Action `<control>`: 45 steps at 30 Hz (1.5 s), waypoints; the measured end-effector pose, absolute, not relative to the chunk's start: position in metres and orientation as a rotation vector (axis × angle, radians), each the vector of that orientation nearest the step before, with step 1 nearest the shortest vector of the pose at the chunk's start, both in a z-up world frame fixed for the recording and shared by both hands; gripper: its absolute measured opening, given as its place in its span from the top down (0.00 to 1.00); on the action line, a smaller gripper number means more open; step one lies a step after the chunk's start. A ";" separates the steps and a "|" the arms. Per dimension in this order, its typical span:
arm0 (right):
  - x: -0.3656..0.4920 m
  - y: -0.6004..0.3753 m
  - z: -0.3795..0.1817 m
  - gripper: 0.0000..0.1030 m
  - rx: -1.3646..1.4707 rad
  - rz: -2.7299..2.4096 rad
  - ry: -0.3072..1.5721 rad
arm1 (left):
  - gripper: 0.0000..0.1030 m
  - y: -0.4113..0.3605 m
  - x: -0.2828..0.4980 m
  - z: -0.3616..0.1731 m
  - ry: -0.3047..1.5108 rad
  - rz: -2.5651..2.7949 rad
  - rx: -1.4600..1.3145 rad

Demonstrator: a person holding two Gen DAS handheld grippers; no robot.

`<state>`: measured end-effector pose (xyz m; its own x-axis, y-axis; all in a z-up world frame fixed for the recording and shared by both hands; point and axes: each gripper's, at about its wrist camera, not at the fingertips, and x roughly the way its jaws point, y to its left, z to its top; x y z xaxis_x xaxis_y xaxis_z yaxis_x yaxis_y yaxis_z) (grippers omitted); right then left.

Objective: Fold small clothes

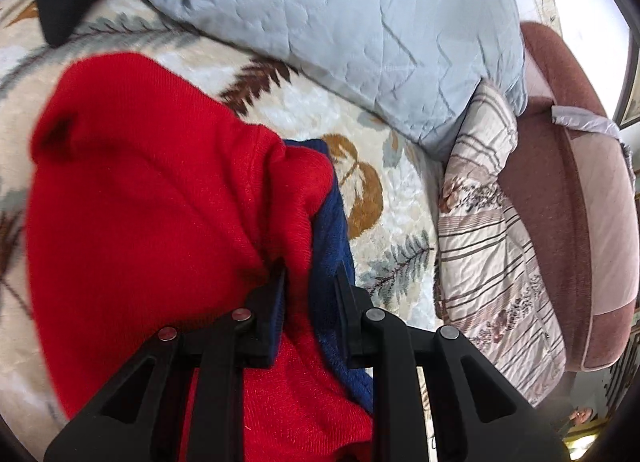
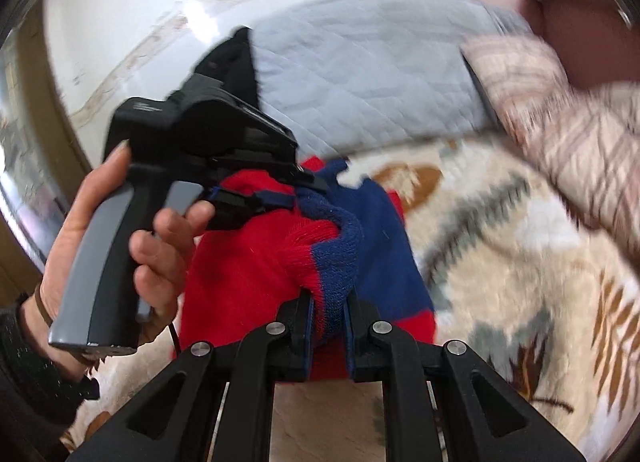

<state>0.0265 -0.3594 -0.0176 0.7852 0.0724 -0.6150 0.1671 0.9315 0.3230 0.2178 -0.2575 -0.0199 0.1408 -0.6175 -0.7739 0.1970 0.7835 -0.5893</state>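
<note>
L gripper (image 1: 310, 274) jaws pinched on cloth, pointing steeply down. R gripper (image 2: 328, 298) likewise clamped, tilted down. L hand (image 2: 120, 230) wraps the handle left of R gripper.

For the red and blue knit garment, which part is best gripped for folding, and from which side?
Grip the red and blue knit garment at its ribbed blue edge, coming over the blanket. That band is thick, bunched and lifted, as the right gripper and left gripper hold.
</note>
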 end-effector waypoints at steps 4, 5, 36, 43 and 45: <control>0.036 -0.374 -0.044 0.89 0.456 -0.048 0.768 | 0.75 -0.265 0.216 -0.025 1.294 -0.623 -0.389; 0.038 -0.375 -0.049 0.88 0.467 -0.046 0.788 | 0.73 -0.266 0.216 -0.024 1.293 -0.631 -0.397; 0.166 -0.417 -0.035 0.88 0.592 0.078 0.746 | 0.42 -0.151 0.217 -0.025 1.198 -0.508 -0.450; 0.149 -0.437 -0.041 0.79 0.699 0.151 0.795 | 0.30 -0.147 0.216 -0.045 1.260 -0.490 -0.490; 0.134 -0.438 -0.038 0.71 0.711 0.215 0.795 | 0.31 -0.136 0.199 -0.036 1.229 -0.498 -0.473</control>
